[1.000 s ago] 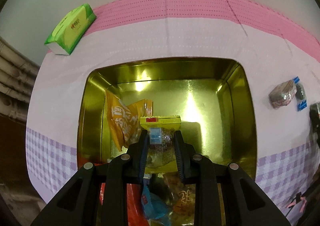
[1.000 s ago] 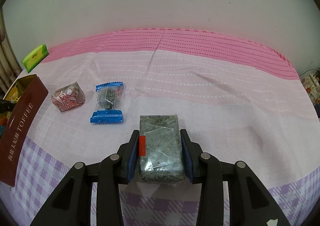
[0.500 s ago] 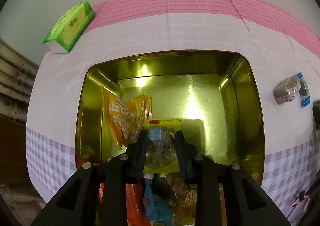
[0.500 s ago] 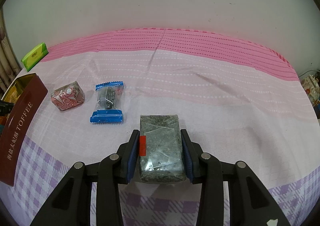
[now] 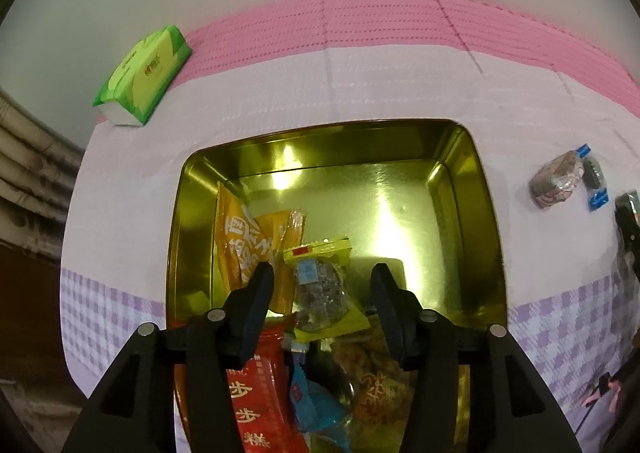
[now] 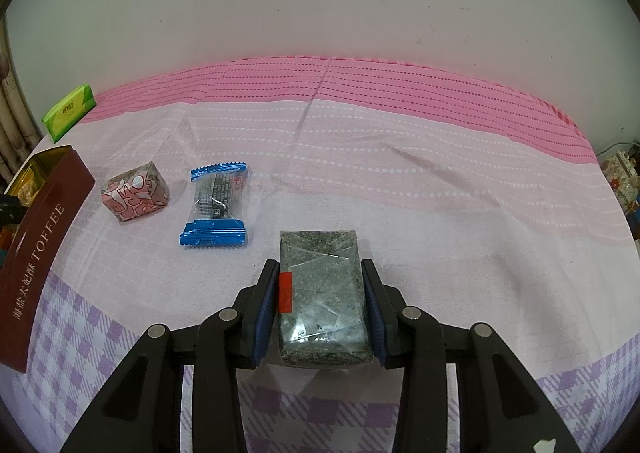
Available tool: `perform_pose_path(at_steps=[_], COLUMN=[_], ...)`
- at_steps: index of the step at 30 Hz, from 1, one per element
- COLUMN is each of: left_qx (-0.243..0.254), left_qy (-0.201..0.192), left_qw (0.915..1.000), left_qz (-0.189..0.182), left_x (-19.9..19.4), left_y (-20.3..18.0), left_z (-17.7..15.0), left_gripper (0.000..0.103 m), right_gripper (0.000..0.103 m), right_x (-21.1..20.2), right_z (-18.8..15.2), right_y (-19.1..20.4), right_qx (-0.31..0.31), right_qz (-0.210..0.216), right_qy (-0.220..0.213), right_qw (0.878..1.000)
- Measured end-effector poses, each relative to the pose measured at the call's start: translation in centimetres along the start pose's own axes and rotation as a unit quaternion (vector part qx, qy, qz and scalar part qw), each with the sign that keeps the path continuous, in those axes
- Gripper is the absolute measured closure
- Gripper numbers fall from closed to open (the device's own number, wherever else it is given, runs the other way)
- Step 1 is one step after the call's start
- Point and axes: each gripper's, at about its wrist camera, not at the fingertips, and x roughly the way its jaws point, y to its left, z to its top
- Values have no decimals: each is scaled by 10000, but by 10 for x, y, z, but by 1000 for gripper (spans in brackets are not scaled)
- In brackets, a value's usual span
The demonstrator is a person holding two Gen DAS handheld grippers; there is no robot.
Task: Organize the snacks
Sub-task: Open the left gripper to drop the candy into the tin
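Nearest the left wrist camera, the left hand-held gripper (image 5: pixel 322 289) hangs over the near end of the gold tin (image 5: pixel 486 213), pointing steeply down. Its jaws are opening, and the yellow-edged snack packet (image 5: pixel 322 287) lies between them with a gap showing on each side, so the pads no longer press on it. The packet rests in the tin on top of other snacks: a red packet (image 5: pixel 260 385), a blue one (image 5: pixel 316 401) and an orange-patterned one (image 5: pixel 374 381) below it, and an orange bag (image 5: pixel 244 241) leaning against the tin's left wall. The step in hand reads as dropping this snack into the tin, and it looks all but finished.

In the right wrist view, the right hand-held gripper (image 6: pixel 320 305) is clamped on a grey speckled block (image 6: pixel 322 293) in clear wrap, blue pads pressed to both long sides, just over the purple-checked part of the cloth on the tabletop (image 6: pixel 440 213). Beyond it lie a blue-ended cookie packet (image 6: pixel 216 209) and, a little further left, a pink-and-white wrapped cube (image 6: pixel 136 193), apart from each other. The tin's brown side stands at the left edge, with a green tissue pack (image 6: pixel 68 111) beyond it near the wall.

Next, I judge, the left hand-held gripper should lift clear of the tin so the right can carry the block across. The far half of the tin floor is bare, which seems the easier place to set it down. After that, two snacks are left on the cloth.
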Motion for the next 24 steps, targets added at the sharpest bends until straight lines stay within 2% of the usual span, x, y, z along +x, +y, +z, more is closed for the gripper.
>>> perform_pose_path(at_steps=[7, 13, 17, 24], left_qx=[99, -25, -157, -302], left_qy=[-236, -441, -582, -833], left_qw=[9997, 9990, 9982, 9958], left_qz=[25, 13, 6, 229], left_x=[-17, -35, -43, -59], left_y=[-2, 6, 13, 28], left_z=[-4, -12, -21, -46], left_gripper=[51, 51, 50, 48], right_gripper=[66, 66, 61, 61], right_x=[0, 0, 1, 1], right_z=[0, 0, 0, -1], right_y=[0, 0, 1, 0], right_qx=[-1, -2, -55, -60], right_qz=[1, 1, 38, 35], right_qy=[-1, -2, 9, 6], right_qw=[10000, 10000, 10000, 10000])
